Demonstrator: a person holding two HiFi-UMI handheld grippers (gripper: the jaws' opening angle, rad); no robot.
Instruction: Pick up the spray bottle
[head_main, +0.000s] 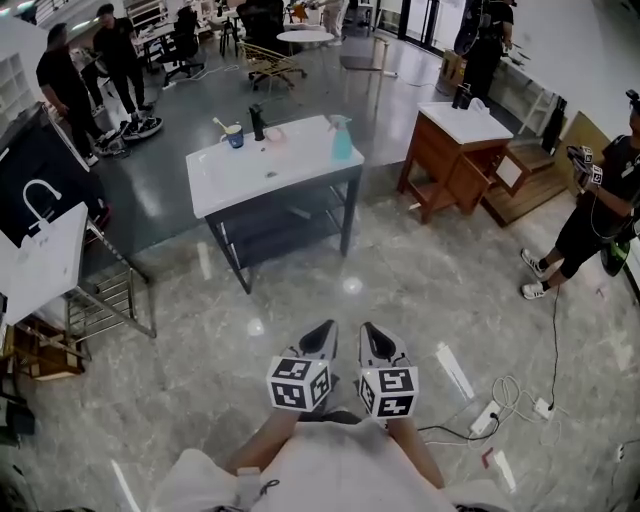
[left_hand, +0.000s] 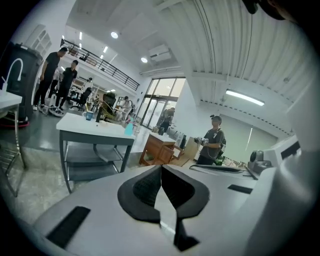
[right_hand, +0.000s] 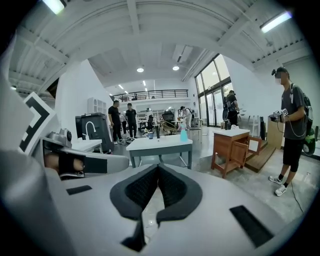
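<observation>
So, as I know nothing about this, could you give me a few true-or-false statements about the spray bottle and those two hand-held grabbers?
1. The spray bottle stands on the white table. True.
2. The right gripper is closed around the spray bottle. False: its jaws are together on nothing, well short of the table.
3. The left gripper has its jaws together and holds nothing. True.
4. The blue cup stands on the wooden cabinet. False: it stands on the white table, towards the other end from the bottle.
</observation>
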